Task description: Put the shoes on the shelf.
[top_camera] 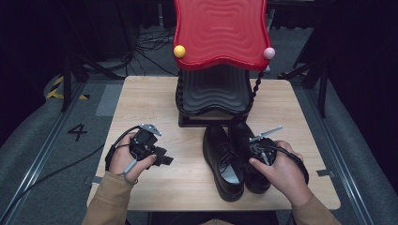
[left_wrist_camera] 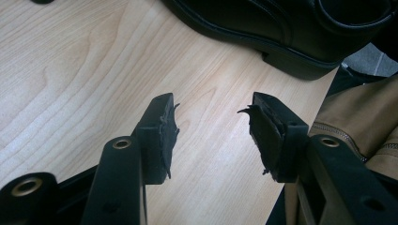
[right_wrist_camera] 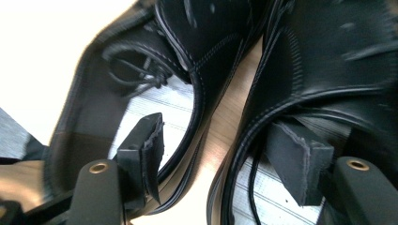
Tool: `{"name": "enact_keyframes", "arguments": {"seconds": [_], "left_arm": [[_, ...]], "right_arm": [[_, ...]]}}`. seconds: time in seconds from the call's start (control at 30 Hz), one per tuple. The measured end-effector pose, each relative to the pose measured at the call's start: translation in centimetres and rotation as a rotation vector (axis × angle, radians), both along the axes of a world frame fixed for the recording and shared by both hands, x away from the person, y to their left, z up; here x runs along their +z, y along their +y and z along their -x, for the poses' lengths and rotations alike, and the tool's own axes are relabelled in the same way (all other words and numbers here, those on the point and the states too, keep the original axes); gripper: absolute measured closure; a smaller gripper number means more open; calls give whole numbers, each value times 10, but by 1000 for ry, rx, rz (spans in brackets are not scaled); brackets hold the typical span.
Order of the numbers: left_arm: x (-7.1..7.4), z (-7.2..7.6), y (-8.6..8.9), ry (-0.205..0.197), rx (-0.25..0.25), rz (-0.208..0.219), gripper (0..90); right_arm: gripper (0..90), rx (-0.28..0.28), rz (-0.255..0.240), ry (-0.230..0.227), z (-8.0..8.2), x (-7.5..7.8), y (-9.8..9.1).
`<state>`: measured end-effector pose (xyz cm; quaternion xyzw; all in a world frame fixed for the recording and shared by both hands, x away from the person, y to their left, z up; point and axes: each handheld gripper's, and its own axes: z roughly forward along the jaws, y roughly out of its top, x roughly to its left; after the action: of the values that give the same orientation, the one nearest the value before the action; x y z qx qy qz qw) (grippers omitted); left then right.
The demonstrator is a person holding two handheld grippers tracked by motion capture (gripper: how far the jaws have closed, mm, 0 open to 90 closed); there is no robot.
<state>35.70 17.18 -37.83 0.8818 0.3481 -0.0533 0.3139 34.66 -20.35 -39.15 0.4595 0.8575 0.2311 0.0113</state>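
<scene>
Black jaws of my right gripper [right_wrist_camera: 225, 154] fill the near edge of the right gripper view, matte plastic arms with brass rivets and worn, frayed foam pads; they stand wide apart and clamp nothing, one pad hanging inside the mouth of the left shoe [right_wrist_camera: 141, 89], the other inside the mouth of the right shoe [right_wrist_camera: 328, 61], so the two facing collars sit between the jaws with no pad pressing on them. Both shoes are glossy black leather lace-ups with pale stitching along the collar, thin round laces and a light ribbed lining. From the high view my right hand [top_camera: 281, 171] holds that gripper [top_camera: 260, 147] over the heel end of the pair, which stands side by side, toes pointing away from me, at the right-centre of the table [top_camera: 155, 93]: left shoe [top_camera: 220, 159] nearer the middle, right shoe [top_camera: 244, 136] partly under my hand. My left gripper [left_wrist_camera: 213, 133] hangs open over bare wood, same black arms and ragged pads, nothing between them; the sole edge and heel of a shoe [left_wrist_camera: 281, 28] lie beyond it. My left hand [top_camera: 126, 159] holds it [top_camera: 162, 157] at the left of the tabletop, well apart from the shoes. Tabletop is pale wood-grain laminate, rectangular. At its far edge stands a shoe rack [top_camera: 213, 89] with wavy black shelf, twisted black posts, a wavy red glossy top [top_camera: 220, 28], and yellow and pink ball knobs. Tan sleeves [top_camera: 110, 201] cover my forearms.
</scene>
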Motion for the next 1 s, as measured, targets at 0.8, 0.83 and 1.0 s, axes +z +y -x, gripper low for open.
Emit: {"name": "enact_keyframes", "arguments": {"seconds": [0.8, 0.83, 1.0], "left_arm": [[-4, 7, 7, 12, 24, -9, 511], [-4, 7, 7, 12, 24, -9, 510], [-4, 6, 7, 13, 27, -7, 510]], "right_arm": [[400, 92, 203, -47, -1, -37, 30], [439, 83, 207, -39, -2, -36, 30], [576, -17, 182, 23, -12, -34, 27]]}}
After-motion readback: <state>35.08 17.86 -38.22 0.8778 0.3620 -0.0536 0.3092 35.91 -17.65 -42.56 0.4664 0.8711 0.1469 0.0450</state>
